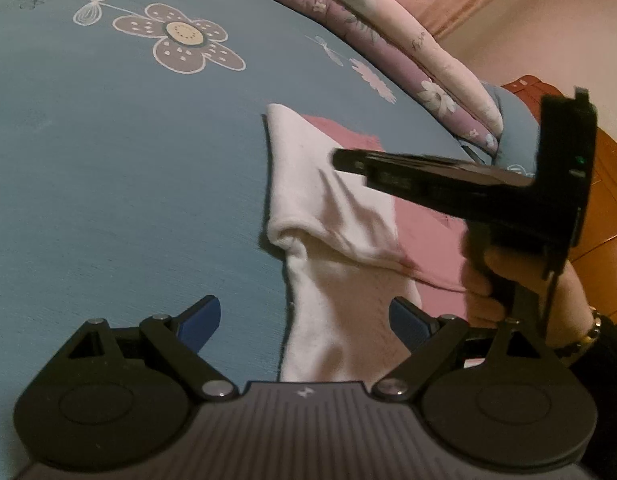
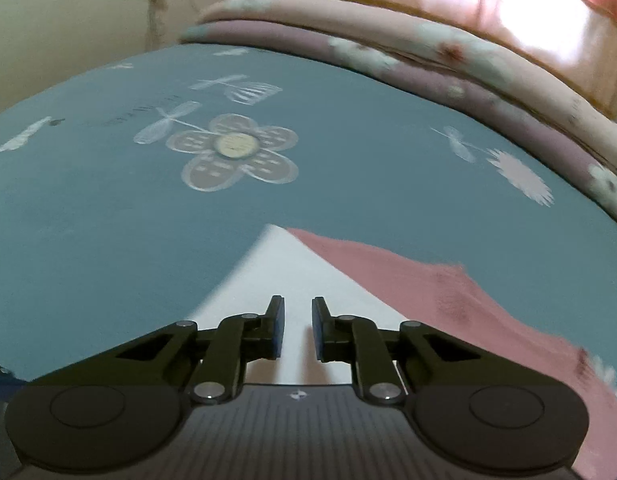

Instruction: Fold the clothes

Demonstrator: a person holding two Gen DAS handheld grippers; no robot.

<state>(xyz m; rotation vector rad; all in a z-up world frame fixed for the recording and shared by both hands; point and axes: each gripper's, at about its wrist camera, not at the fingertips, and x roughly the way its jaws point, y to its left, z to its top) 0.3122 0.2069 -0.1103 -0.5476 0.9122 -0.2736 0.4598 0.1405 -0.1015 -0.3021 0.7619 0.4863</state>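
The left tool (image 1: pixel 304 322) has its blue-padded fingers (image 1: pixel 200 318) spread wide apart, holding nothing. The right tool (image 2: pixel 296 328) has its fingers parallel with a narrow gap between them, nothing gripped. In the left wrist view the right hand (image 1: pixel 492 276) grips the right tool's handle, wrist level.

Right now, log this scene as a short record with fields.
surface: blue floral bedsheet
garments: white garment lying partly over pink garment
left tool: open, fingers either side of the white garment's near end
right tool: narrowly open over the white garment, gripping nothing
background: folded floral quilt along the far edge
fold: not finished, white cloth wrinkled
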